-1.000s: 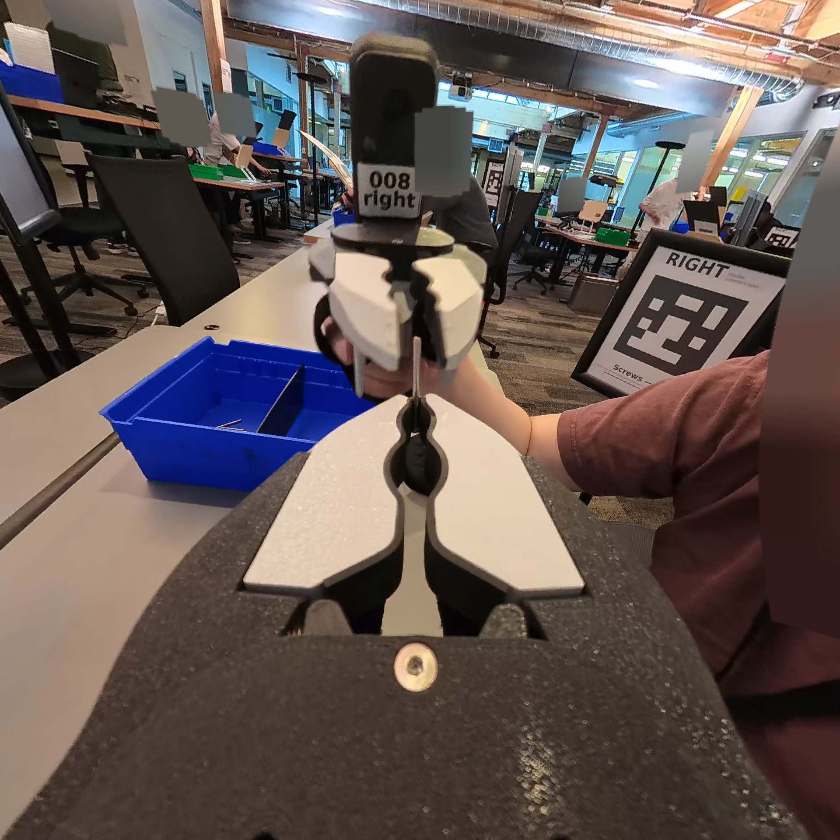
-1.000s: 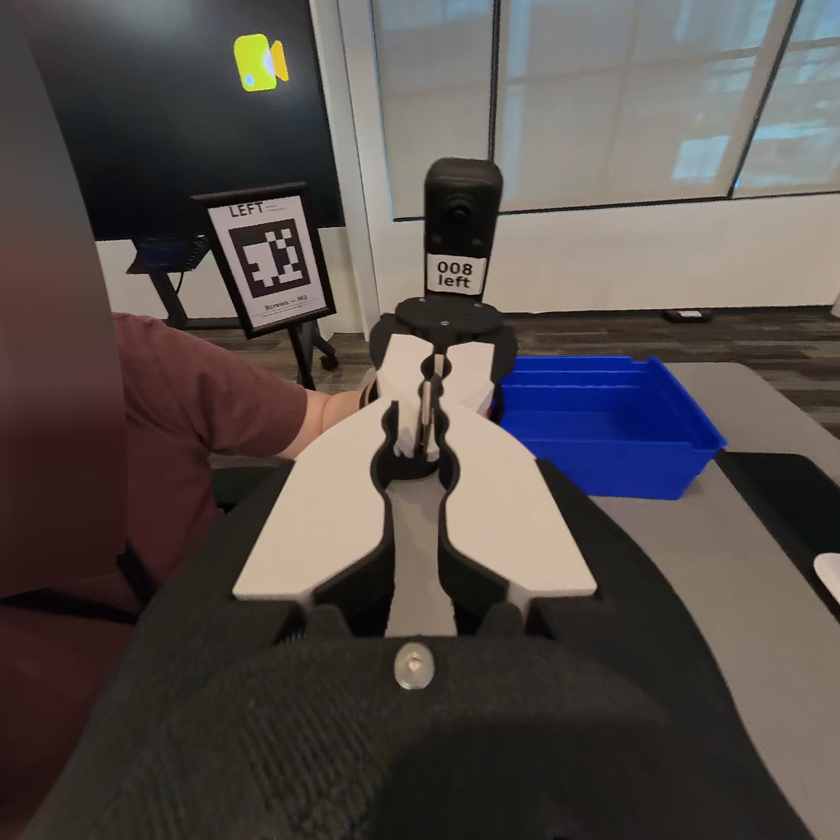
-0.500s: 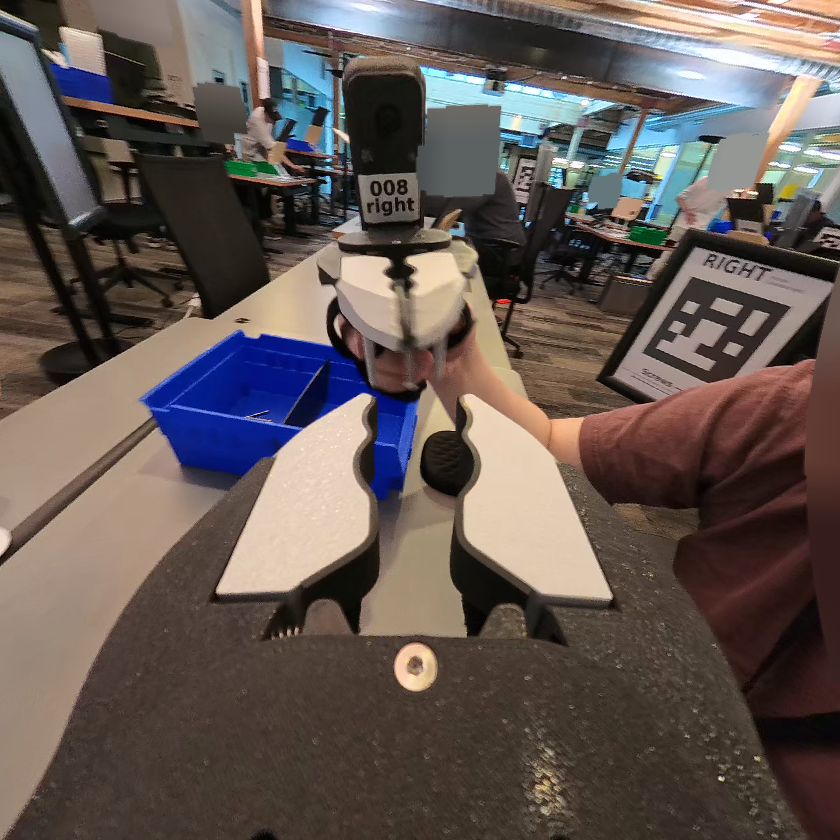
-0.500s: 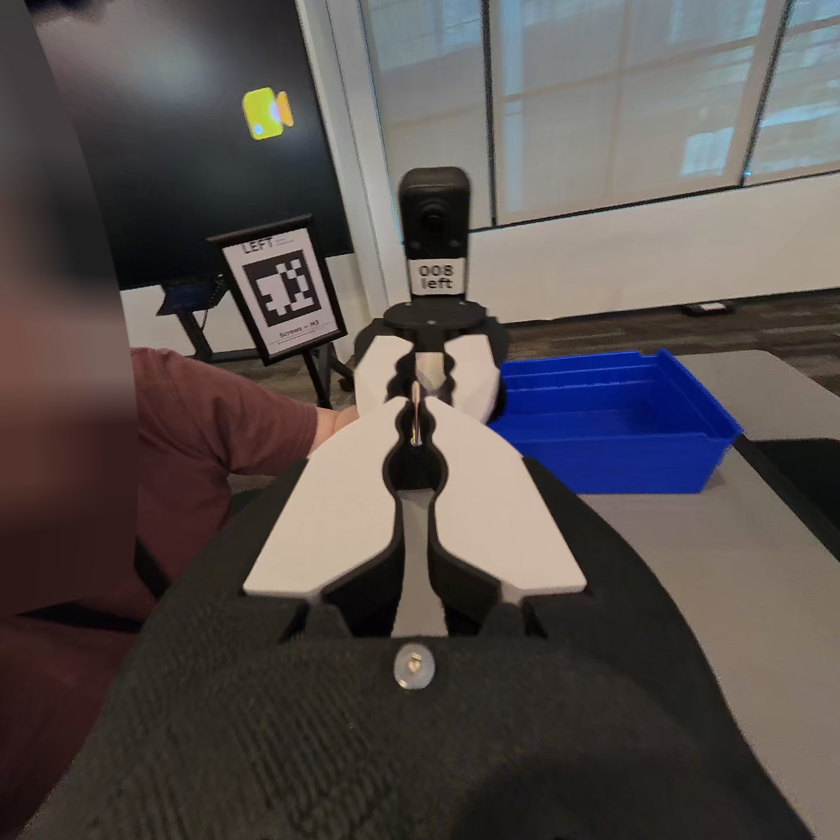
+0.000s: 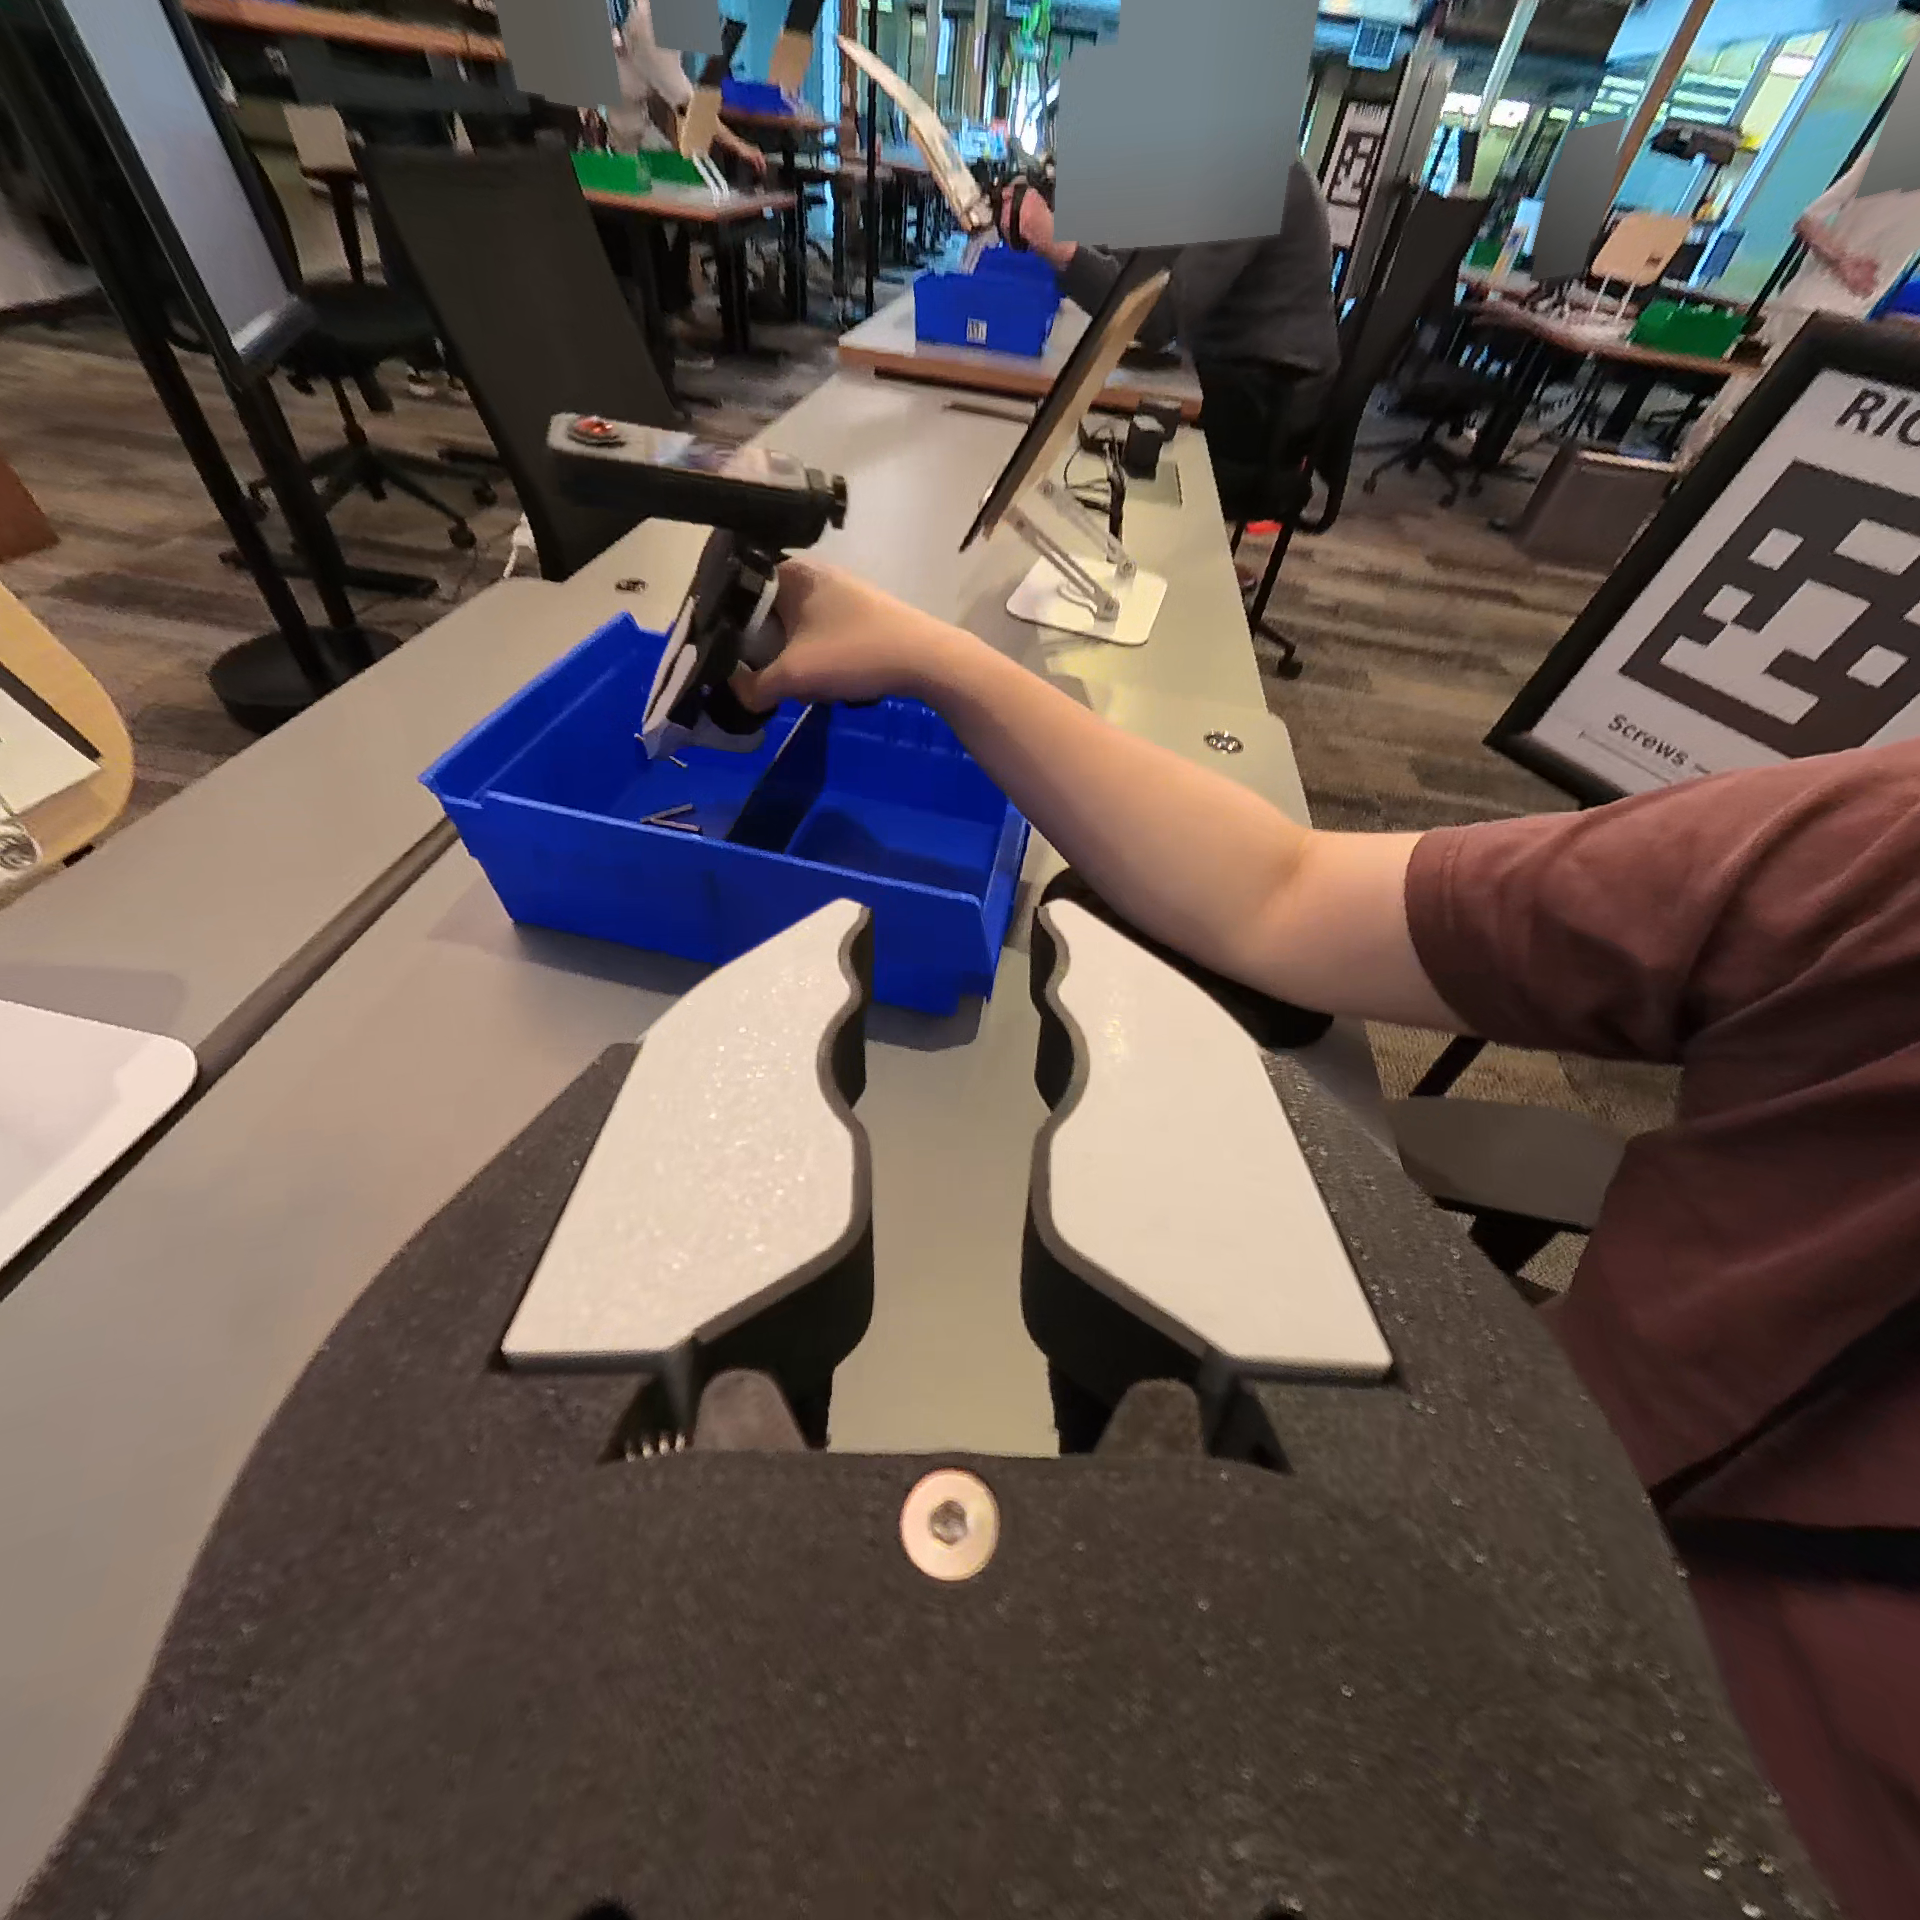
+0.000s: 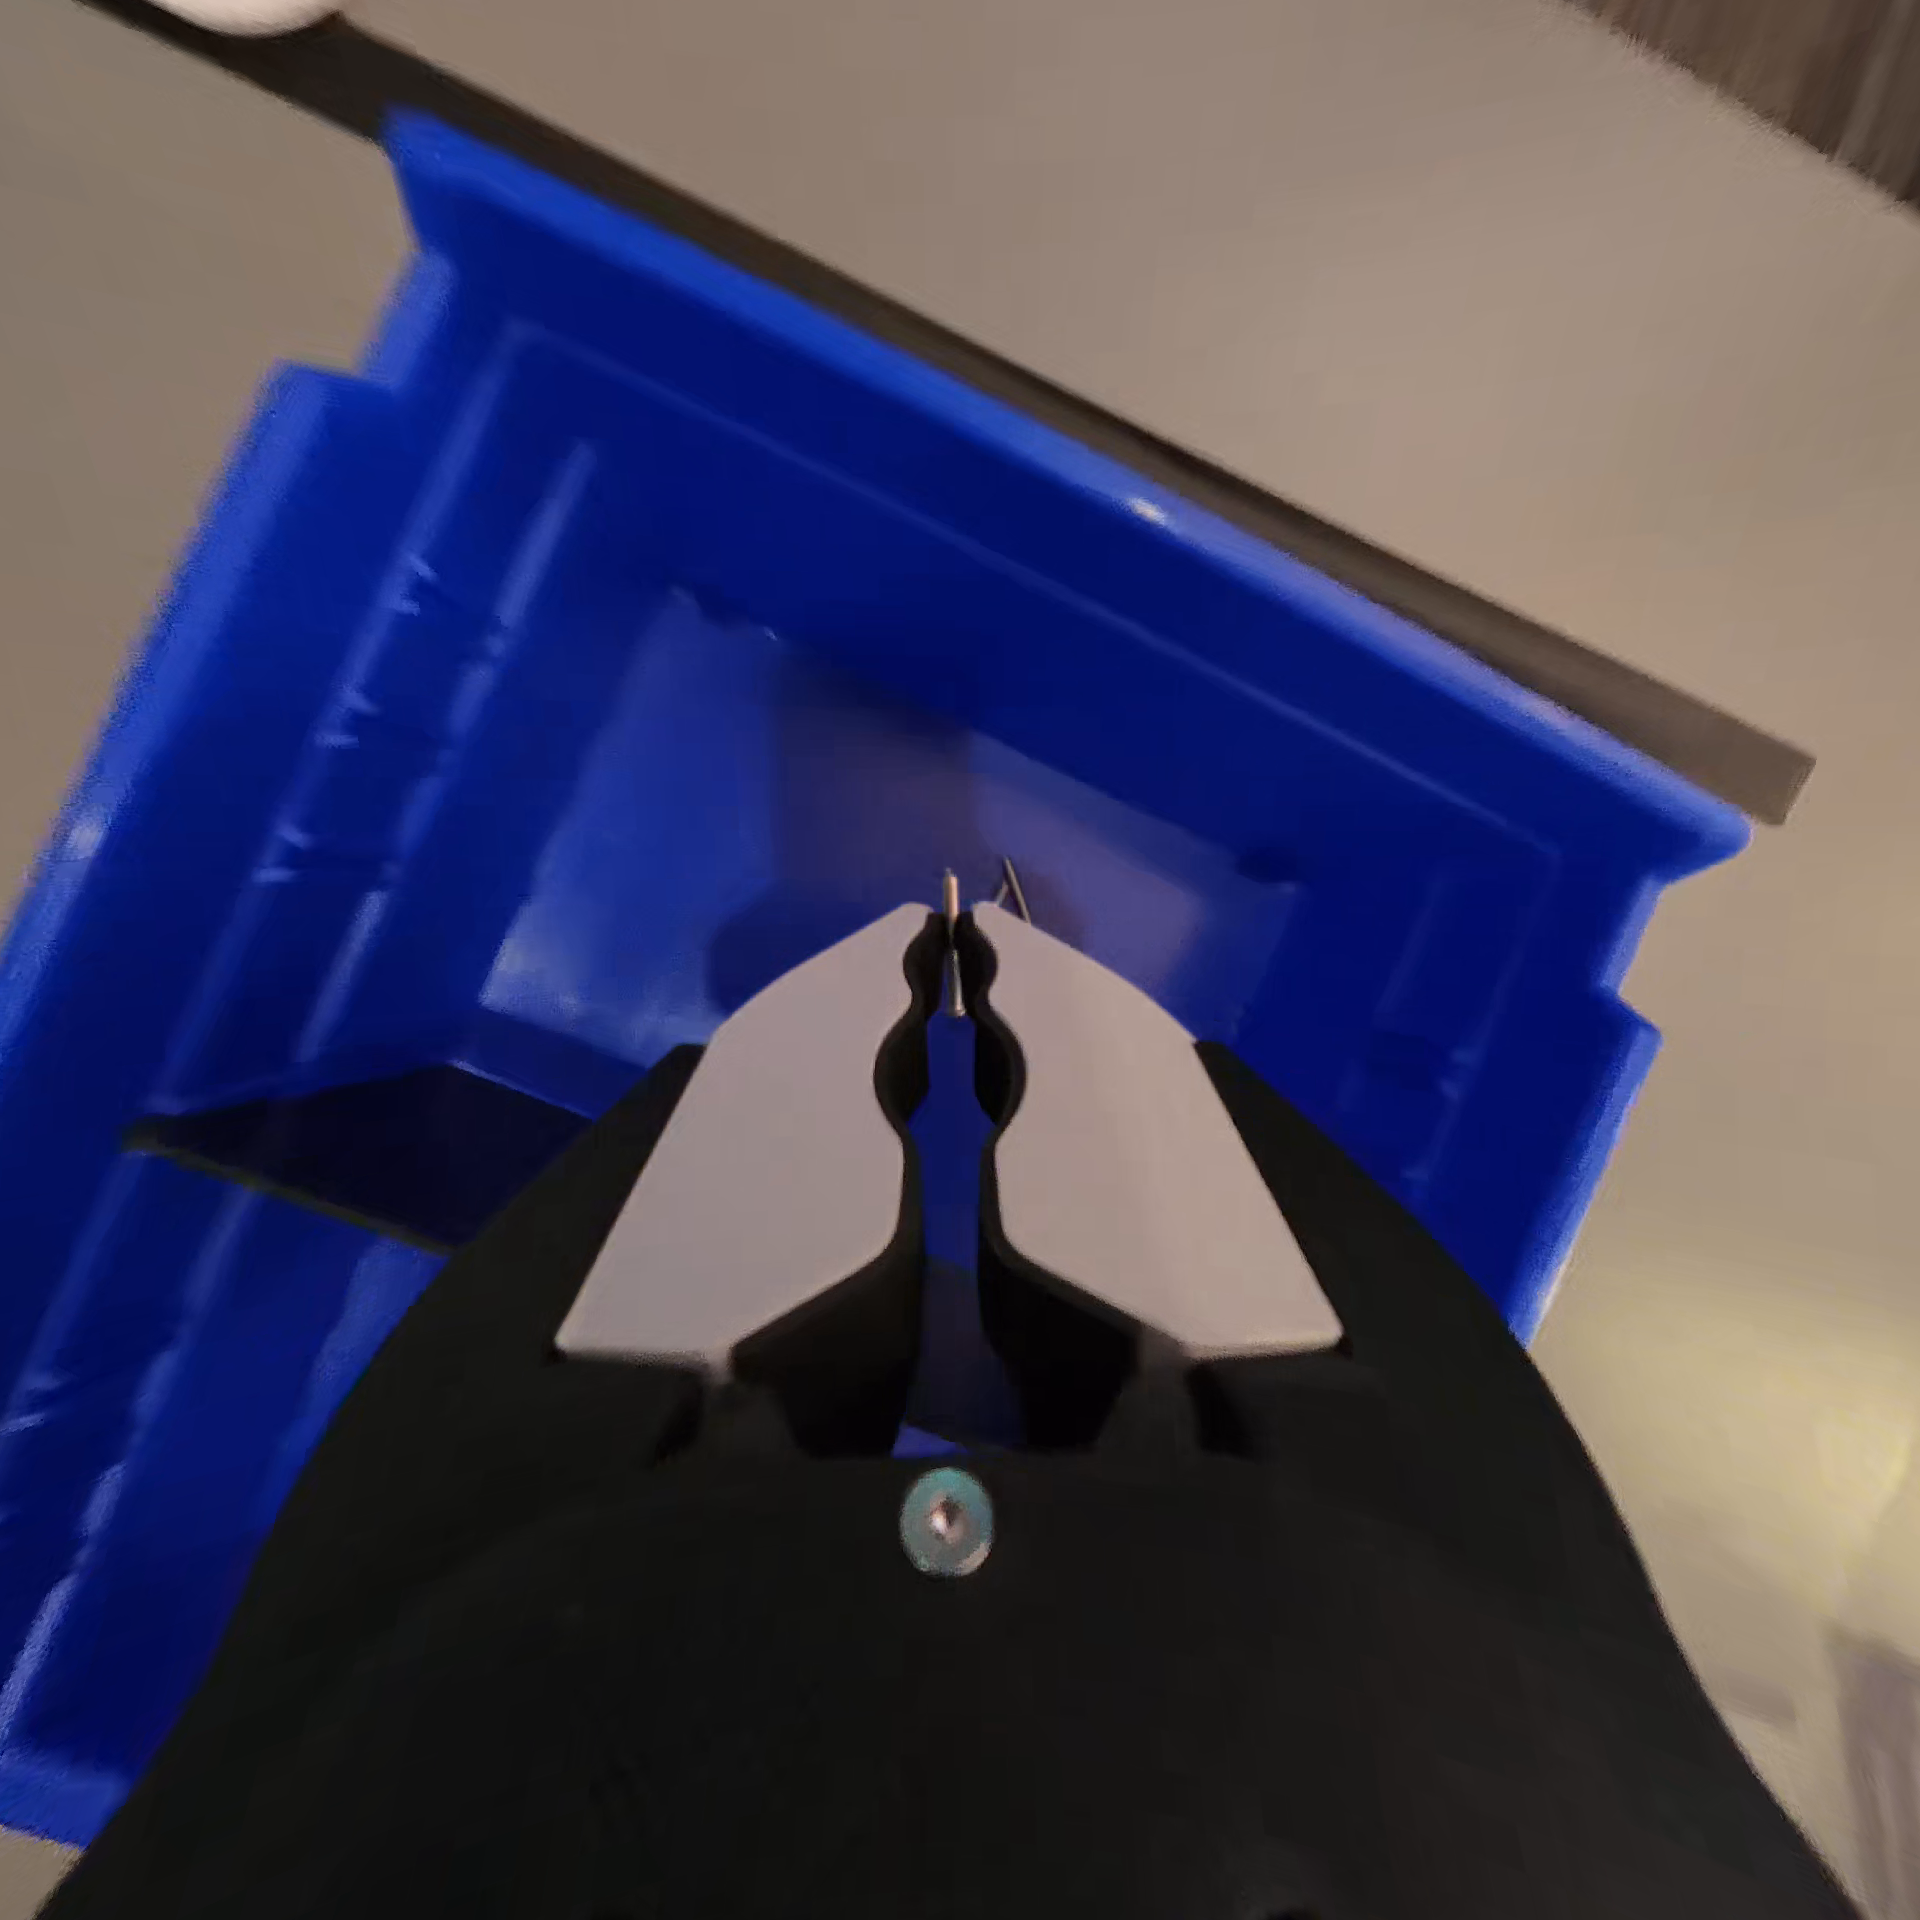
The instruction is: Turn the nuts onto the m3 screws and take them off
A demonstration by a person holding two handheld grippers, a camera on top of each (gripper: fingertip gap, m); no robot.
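My left gripper (image 5: 945,925) is open and empty, held above the grey table just short of the blue bin (image 5: 727,904). My right gripper (image 6: 951,914) is shut on a thin metal screw (image 6: 950,940), whose tip sticks out past the fingertips. It points down into the bin's left compartment, close above the floor. In the left wrist view the right gripper (image 5: 665,732) shows there, held by a hand. Loose screws (image 5: 670,819) lie on that compartment's floor, and one (image 6: 1013,883) lies just beyond my right fingertips. No nut can be made out.
A dark divider (image 5: 774,790) splits the bin (image 6: 935,520) into two compartments. A tablet stand (image 5: 1070,499) sits farther along the table, and a framed marker sign (image 5: 1766,603) stands at the right. A white flat object (image 5: 73,1122) lies at the left, and black chairs stand behind. There is about 40 cm between the tips of the two grippers.
My left gripper opened and let go of the screw. My right gripper, still shut on it, swung away and down into the bin's left compartment. The left gripper drew back.
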